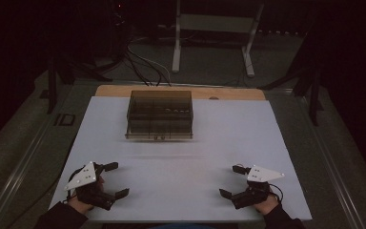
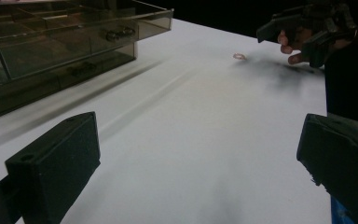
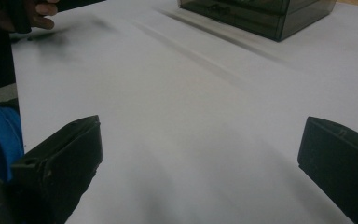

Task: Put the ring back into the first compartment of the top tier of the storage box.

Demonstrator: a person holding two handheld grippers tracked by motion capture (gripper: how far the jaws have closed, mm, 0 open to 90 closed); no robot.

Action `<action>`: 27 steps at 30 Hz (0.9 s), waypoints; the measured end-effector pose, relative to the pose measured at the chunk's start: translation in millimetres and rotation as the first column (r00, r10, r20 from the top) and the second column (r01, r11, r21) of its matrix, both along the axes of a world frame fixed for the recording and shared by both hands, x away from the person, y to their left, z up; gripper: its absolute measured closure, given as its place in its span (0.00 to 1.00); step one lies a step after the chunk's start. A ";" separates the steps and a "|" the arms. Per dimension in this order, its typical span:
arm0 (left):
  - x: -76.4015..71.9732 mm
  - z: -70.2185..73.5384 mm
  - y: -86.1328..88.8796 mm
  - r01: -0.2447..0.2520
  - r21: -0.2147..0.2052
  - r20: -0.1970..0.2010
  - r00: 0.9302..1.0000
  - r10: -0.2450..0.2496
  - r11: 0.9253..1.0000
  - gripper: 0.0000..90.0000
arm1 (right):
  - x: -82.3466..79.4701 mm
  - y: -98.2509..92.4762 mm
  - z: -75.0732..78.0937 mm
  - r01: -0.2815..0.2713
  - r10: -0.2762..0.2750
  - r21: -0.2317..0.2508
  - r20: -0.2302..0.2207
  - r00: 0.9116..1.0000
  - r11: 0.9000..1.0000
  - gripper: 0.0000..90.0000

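The smoky drawer box (image 1: 159, 115) sits upper-centre on the white table (image 1: 219, 143) — long side across the frame — well apart from both spread, empty grippers, the left gripper (image 1: 115, 179) at lower left seemingly slightly nearer than the right gripper (image 1: 232, 180).

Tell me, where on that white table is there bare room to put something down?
The wide bare stretch of the white table between the left gripper and the right gripper, up to the smoky drawer box. Strips either side of the box are bare too. Only the box's spot is taken.
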State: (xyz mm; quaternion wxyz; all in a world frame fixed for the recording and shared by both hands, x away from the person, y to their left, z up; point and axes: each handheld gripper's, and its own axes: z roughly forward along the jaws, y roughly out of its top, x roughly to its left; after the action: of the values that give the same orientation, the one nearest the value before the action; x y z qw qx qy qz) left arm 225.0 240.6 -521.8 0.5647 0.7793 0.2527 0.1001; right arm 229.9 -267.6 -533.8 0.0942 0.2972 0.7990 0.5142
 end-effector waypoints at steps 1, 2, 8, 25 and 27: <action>-0.1 0.1 -0.1 0.001 0.001 -0.001 1.000 -0.001 1.000 0.01 | 0.0 -0.3 0.1 0.000 0.000 0.003 -0.006 1.000 1.000 0.00; -0.1 0.2 -0.1 0.002 0.002 -0.002 1.000 -0.002 1.000 0.01 | 0.0 -0.2 0.2 0.000 0.000 0.004 -0.012 1.000 1.000 0.00; -0.2 0.7 0.6 0.002 -0.005 0.001 1.000 -0.002 1.000 0.01 | -0.3 3.2 2.0 -0.027 0.027 -0.003 -0.019 0.999 1.000 0.00; 0.0 0.5 0.3 0.013 -0.015 -0.003 1.000 -0.013 1.000 0.01 | -2.7 14.9 29.1 -0.053 0.052 0.020 0.046 0.998 0.998 0.00; 0.1 0.2 0.0 0.014 -0.014 -0.003 1.000 -0.014 1.000 0.01 | -2.9 14.8 31.6 -0.048 0.047 0.027 0.057 0.997 0.998 0.00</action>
State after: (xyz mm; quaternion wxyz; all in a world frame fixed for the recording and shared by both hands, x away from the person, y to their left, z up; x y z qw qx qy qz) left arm 225.1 240.6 -521.6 0.5705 0.7772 0.2486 0.0932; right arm 227.0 -252.8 -502.2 0.1003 0.2647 0.7956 0.5357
